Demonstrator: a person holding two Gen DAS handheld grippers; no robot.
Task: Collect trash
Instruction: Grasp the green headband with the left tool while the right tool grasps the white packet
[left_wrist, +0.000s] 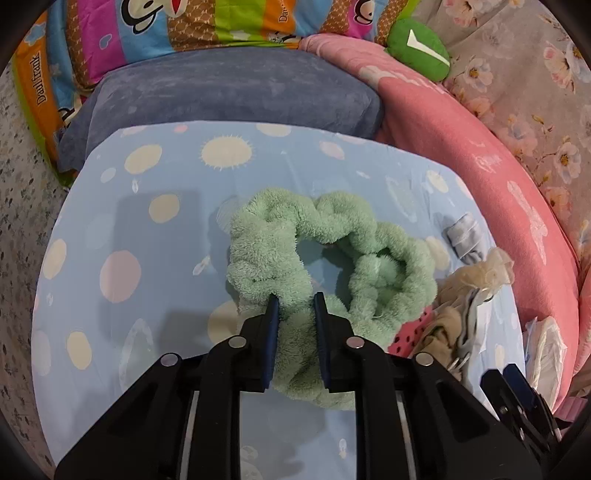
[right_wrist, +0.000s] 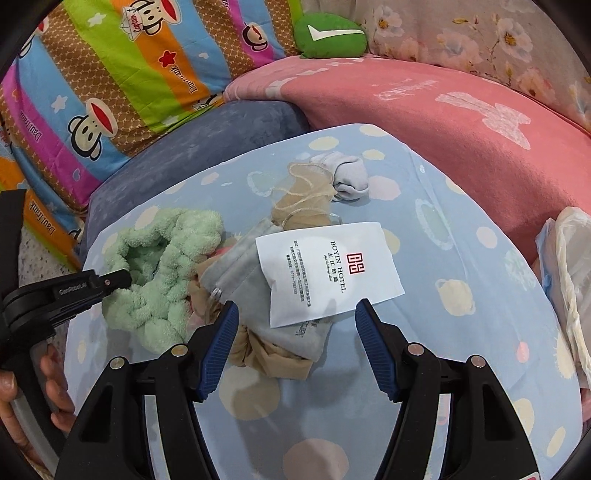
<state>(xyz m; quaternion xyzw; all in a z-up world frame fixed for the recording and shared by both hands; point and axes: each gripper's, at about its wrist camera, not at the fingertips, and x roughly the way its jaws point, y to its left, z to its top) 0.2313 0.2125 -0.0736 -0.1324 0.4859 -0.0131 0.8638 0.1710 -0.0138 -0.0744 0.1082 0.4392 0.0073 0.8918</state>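
My left gripper (left_wrist: 295, 295) is shut on a fluffy mint-green headband (left_wrist: 332, 254) lying on the light blue dotted sheet (left_wrist: 147, 258); the headband also shows in the right wrist view (right_wrist: 162, 273) with the left gripper (right_wrist: 118, 280) on it. My right gripper (right_wrist: 295, 306) is open and empty above a white hotel paper packet (right_wrist: 328, 273), a grey pouch (right_wrist: 251, 295) and beige stockings (right_wrist: 280, 362). A beige mesh bag (right_wrist: 306, 195) and a rolled pale sock (right_wrist: 347, 177) lie farther back.
A blue-grey pillow (left_wrist: 229, 92), a pink blanket (right_wrist: 443, 122), a striped cartoon quilt (right_wrist: 110, 74) and a green cushion (right_wrist: 328, 35) ring the sheet. A white plastic bag (right_wrist: 569, 280) lies at the right edge. Speckled floor (left_wrist: 18, 221) lies at the left.
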